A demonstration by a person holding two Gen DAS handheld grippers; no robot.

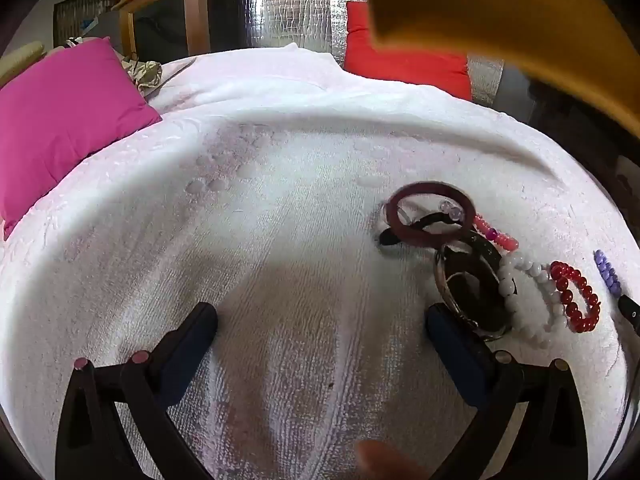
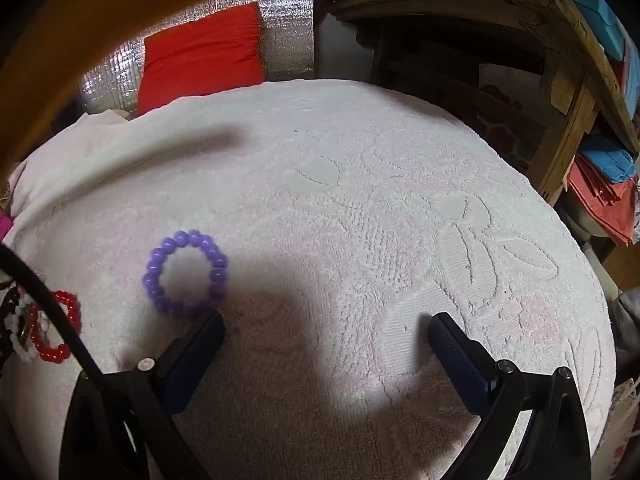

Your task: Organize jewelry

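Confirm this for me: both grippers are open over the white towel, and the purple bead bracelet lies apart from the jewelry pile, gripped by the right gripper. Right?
Not quite. The purple bead bracelet is not gripped: the right wrist view shows it lying loose on the white towel, just beyond the open right gripper. The left gripper is open too.

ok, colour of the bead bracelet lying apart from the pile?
Purple bead bracelet; clearest in the right wrist view.

A rough, matt terry towel (image 2: 360, 208) was seen beneath glossy purple beads (image 2: 185, 273), glossy red beads (image 1: 576, 297) and a crinkled foil sheet (image 1: 288, 4).
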